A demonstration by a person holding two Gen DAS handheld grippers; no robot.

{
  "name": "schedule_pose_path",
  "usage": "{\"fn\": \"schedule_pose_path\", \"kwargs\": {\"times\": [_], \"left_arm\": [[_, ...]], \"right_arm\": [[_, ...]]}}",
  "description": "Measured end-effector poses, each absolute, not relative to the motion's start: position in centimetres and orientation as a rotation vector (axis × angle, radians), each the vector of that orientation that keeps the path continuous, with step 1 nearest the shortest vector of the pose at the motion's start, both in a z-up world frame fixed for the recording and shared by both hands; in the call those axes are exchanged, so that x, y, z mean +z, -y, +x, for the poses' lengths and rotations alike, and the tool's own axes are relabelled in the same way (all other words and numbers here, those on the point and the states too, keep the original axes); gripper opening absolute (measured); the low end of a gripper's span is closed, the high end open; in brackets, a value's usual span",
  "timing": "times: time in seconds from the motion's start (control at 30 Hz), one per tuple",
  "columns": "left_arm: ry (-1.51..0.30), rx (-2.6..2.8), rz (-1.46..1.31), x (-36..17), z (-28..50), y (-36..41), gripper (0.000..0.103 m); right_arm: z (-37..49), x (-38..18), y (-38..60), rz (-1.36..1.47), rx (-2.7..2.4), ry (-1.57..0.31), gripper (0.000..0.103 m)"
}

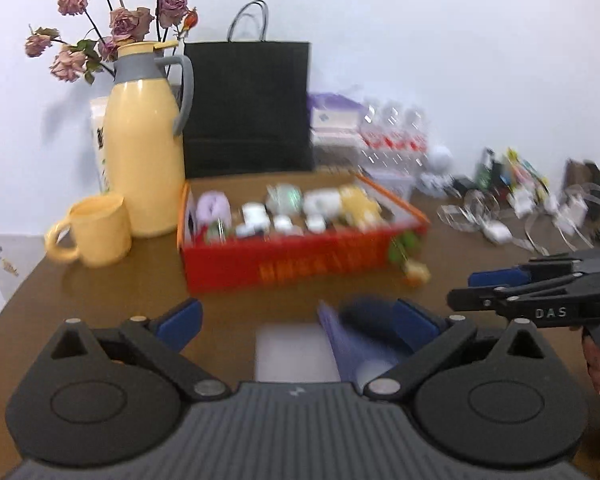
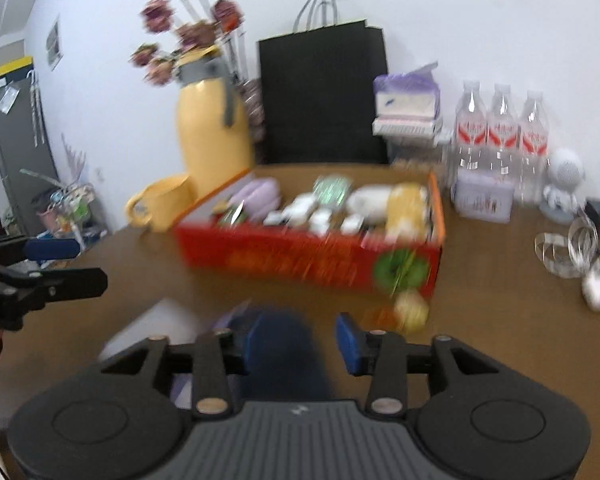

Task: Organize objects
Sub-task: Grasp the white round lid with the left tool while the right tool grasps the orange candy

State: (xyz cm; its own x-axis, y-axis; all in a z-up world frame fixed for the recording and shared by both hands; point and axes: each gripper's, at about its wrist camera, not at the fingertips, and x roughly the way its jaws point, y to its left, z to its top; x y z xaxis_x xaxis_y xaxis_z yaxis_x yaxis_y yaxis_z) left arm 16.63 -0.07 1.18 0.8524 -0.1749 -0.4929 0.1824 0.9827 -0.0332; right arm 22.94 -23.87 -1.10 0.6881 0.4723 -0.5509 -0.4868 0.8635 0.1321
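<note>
A red box (image 1: 300,264) packed with small items stands mid-table; it also shows in the right wrist view (image 2: 300,256). My left gripper (image 1: 300,320) is open over a white and purple flat item (image 1: 324,348) on the table. A dark blue object (image 1: 364,308) lies by its right finger. My right gripper (image 2: 300,340) is open, with the dark blue object (image 2: 288,356) between its fingers. The right gripper also shows at the right of the left wrist view (image 1: 476,292). Both views are blurred.
A yellow jug (image 1: 144,152), a yellow mug (image 1: 96,232) and a black paper bag (image 1: 248,108) stand behind the box. Water bottles (image 2: 500,132), a tissue pack (image 2: 408,108) and cables (image 2: 572,248) fill the right. A yellow fake flower (image 2: 412,308) lies by the box.
</note>
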Motion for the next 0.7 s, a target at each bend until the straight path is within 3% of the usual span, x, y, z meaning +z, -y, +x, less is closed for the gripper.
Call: {"fn": "schedule_pose_path", "kwargs": {"times": [0.1, 0.37, 0.6, 0.63, 0.7], "left_arm": [[-0.567, -0.212, -0.017, -0.5, 12.2, 0.4, 0.103], [-0.607, -0.16, 0.026, -2.0, 7.6, 0.2, 0.103], [-0.557, -0.181, -0.008, -1.8, 8.7, 1.2, 0.103], [-0.556, -0.202, -0.007, -2.0, 9.3, 1.8, 0.102], [-0.554, -0.283, -0.012, -2.4, 10.8, 3.0, 0.088]], "right_arm": [[17.7, -2.8, 23.7, -0.03, 0.55, -0.639, 0.056], [9.0, -3.2, 26.6, 0.001, 0.534, -0.688, 0.058], [8.6, -2.1, 28.4, 0.024, 0.453, -0.627, 0.061], [9.1, -2.2, 28.5, 0.033, 0.445, -0.625, 0.06], [10.5, -2.3, 28.5, 0.043, 0.423, -0.611, 0.06]]}}
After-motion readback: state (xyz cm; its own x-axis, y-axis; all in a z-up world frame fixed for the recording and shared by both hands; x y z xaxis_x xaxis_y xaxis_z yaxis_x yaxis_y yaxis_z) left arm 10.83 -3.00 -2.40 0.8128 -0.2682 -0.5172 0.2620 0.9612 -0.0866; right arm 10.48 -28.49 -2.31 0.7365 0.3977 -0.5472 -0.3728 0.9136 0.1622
